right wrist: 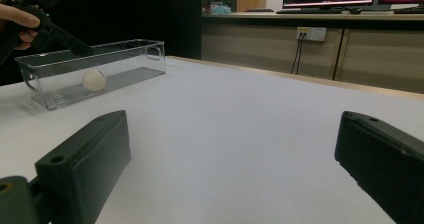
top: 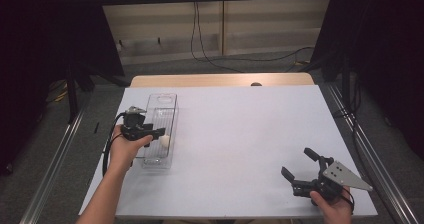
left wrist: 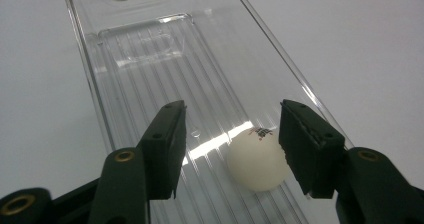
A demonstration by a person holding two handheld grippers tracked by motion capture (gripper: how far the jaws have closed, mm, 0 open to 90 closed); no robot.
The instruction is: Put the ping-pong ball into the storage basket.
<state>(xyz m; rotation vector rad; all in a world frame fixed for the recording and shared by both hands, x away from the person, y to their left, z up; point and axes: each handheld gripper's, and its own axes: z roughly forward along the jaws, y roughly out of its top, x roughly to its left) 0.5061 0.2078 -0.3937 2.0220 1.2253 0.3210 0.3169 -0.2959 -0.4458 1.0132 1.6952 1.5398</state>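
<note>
Right tool [top: 299,167] sits low at the frame's lower right, jaws spread wide over bare worktop [top: 240,134]. At centre left, the left tool [left wrist: 231,134] gapes wide over the clear bin [top: 161,110], white ball [left wrist: 257,159] resting inside by its right-hand jaw.

The table [top: 240,134] carries a plain white top, with a strip of bare wood showing along its far edge; a clear plastic bin [top: 161,129] (long and narrow, its floor ribbed) lies directly on the white surface toward the left side, its length running from near to far; the bin stands well apart from the right edge, and the wide middle and right of the top are bare white.
</note>
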